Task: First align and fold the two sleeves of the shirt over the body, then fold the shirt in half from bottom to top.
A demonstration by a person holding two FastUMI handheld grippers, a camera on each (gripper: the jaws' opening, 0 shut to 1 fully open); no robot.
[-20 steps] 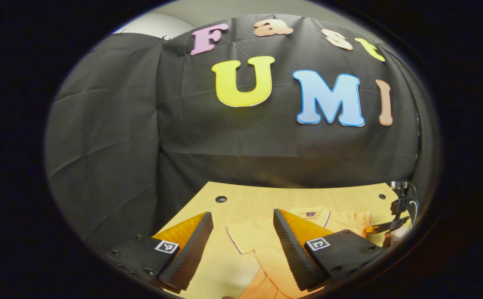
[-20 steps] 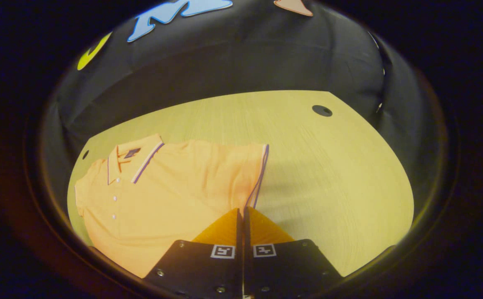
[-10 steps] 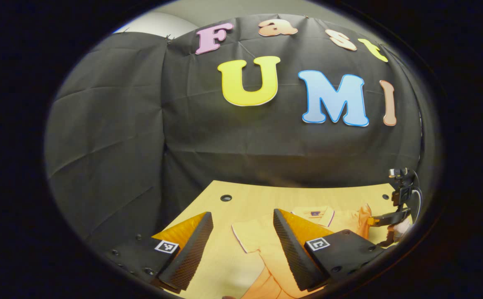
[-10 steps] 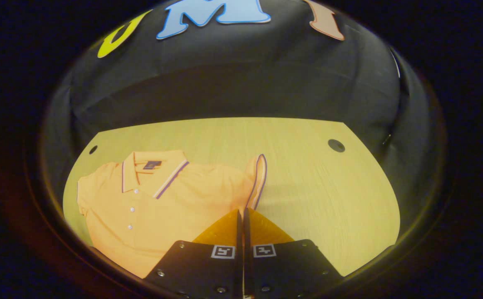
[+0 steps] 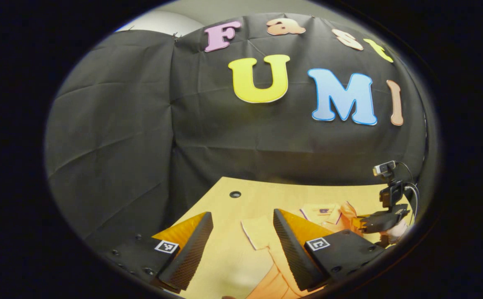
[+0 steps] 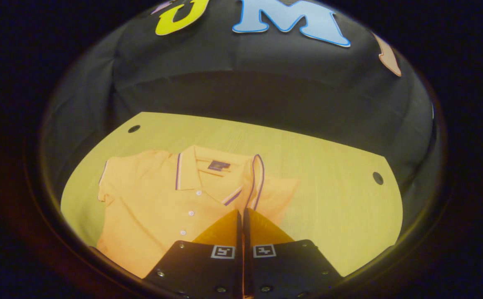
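Note:
An orange polo shirt [image 6: 154,203] with purple-trimmed collar and cuffs lies face up on the wooden table [image 6: 341,207]. My right gripper [image 6: 241,210] is shut on the right sleeve [image 6: 256,178], whose cuff stands up on edge beside the collar, over the shirt's body. In the left gripper view, my left gripper [image 5: 241,212] hangs open above the table with the flat left sleeve [image 5: 256,227] showing between its fingers, apart from them. Farther off at the right of that view is the right gripper [image 5: 374,222], holding the raised sleeve by the collar [image 5: 322,209].
The table [image 5: 225,207] has small round holes near its back corners [image 6: 134,128] [image 6: 377,177] [image 5: 235,194]. Black cloth walls close in behind and on both sides. Bare tabletop lies to the right of the shirt in the right gripper view.
My right gripper has carried the right sleeve up and leftward, from flat on the table to over the shirt's body near the collar. The left gripper stays open and has barely shifted.

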